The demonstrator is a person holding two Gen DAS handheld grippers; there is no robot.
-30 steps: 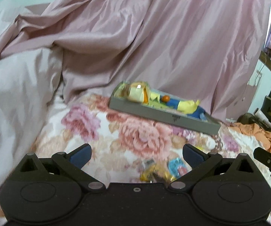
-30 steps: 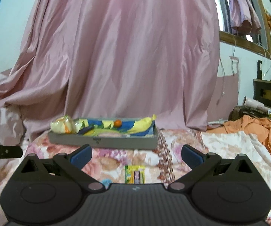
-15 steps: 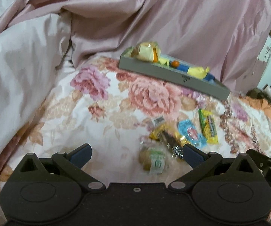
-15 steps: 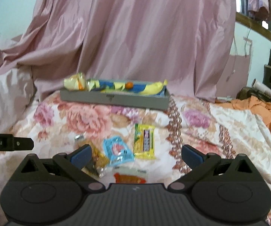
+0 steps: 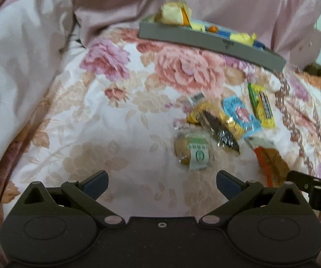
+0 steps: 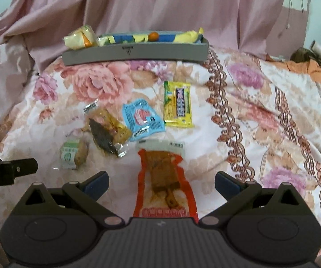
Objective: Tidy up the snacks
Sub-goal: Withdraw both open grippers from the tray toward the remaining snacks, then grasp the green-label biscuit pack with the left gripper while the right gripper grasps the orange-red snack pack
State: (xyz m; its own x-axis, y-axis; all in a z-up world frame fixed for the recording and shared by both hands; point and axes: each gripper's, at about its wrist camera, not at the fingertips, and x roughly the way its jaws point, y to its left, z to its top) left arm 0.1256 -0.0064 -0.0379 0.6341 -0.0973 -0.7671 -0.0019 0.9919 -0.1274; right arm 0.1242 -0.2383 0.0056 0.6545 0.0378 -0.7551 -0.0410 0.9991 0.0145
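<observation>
Several snack packets lie loose on a floral bedspread. A green-labelled pastry [image 5: 192,150] [image 6: 73,154] lies just ahead of my left gripper [image 5: 161,183], which is open and empty. An orange-red packet [image 6: 165,183] [image 5: 269,158] lies between the fingers of my right gripper [image 6: 161,184], also open, with nothing held. Beyond them lie a dark brown packet [image 6: 108,132] [image 5: 218,127], a blue packet [image 6: 142,118] [image 5: 238,114] and a yellow packet [image 6: 178,103] [image 5: 262,105]. At the back stands a grey tray [image 6: 136,52] [image 5: 205,39] holding several wrapped snacks.
Pink drapery [image 6: 160,6] hangs behind the tray. A pale pink quilt [image 5: 15,67] is heaped on the left. Orange cloth [image 6: 316,71] lies at the far right. The other gripper's black body [image 6: 6,172] [image 5: 312,187] shows at each view's edge.
Both grippers have tilted down and dropped toward the bedspread, bringing the loose packets into view. The fingers stayed open throughout.
</observation>
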